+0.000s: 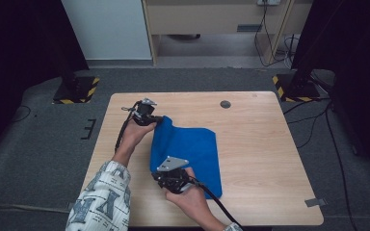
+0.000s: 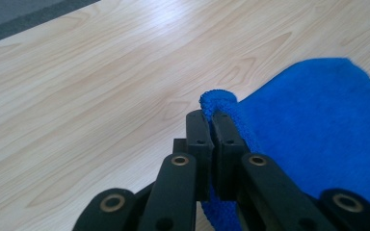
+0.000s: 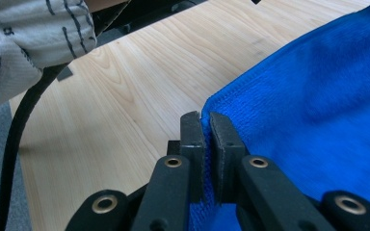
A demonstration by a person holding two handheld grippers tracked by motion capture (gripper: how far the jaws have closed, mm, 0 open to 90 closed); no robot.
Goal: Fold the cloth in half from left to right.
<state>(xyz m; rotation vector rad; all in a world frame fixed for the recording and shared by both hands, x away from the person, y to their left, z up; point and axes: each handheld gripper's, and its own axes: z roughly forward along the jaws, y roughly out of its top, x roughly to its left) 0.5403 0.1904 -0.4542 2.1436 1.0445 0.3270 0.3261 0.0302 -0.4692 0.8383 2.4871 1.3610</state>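
The cloth is a saturated royal blue all over, with no print. It lies on a counter of pale wood with light grain streaks. Each hand-held gripper, left and right, is black, with brass-coloured rivets and a grey top plate. The sleeve at the near left is off-white with dark grey lettering. The floor is grey carpet, and yellow-and-black hazard stripes mark the stand bases.

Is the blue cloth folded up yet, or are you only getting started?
Only getting started. Done: the left gripper and right gripper each have their jaws shut on a corner of the blue cloth. In hand: its left edge is lifted off the table. Left: carrying it over; no finished fold shows.
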